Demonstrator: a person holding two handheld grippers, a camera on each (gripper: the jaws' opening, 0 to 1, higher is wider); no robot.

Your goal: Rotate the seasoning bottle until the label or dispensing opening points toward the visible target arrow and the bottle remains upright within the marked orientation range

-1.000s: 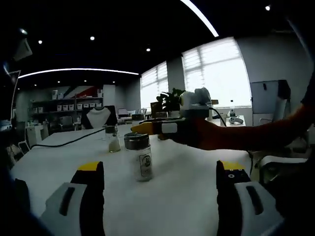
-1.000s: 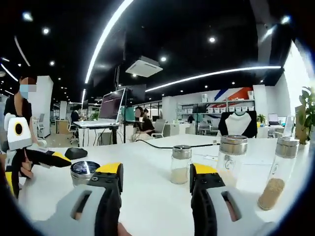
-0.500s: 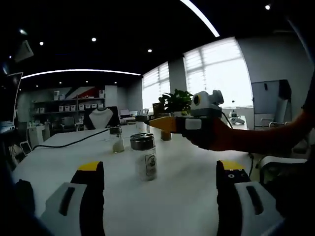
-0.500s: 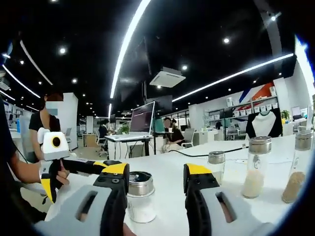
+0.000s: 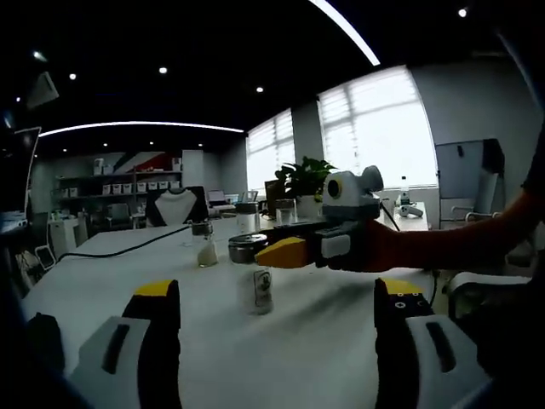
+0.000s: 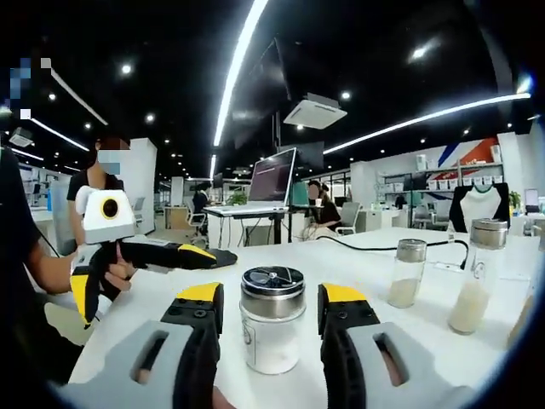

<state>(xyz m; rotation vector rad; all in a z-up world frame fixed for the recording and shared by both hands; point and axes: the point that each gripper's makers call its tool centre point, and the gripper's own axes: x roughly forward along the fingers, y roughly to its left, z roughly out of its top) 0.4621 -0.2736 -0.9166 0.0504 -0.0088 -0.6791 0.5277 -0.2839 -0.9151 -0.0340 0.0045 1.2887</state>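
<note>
1. The seasoning bottle (image 6: 272, 319) stands upright on the white bench (image 6: 426, 336), holding white powder under a metal cap.
2. The right gripper (image 6: 267, 308) has its fingers apart, flanking the bottle without visible contact.
3. The left gripper (image 5: 277, 311) hangs back, fingers wide apart.
4. Two more shakers (image 6: 407, 273) stand well apart.

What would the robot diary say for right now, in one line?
right gripper: open, jaws around seasoning bottle | bottle: upright on table | left gripper: open, idle
</note>
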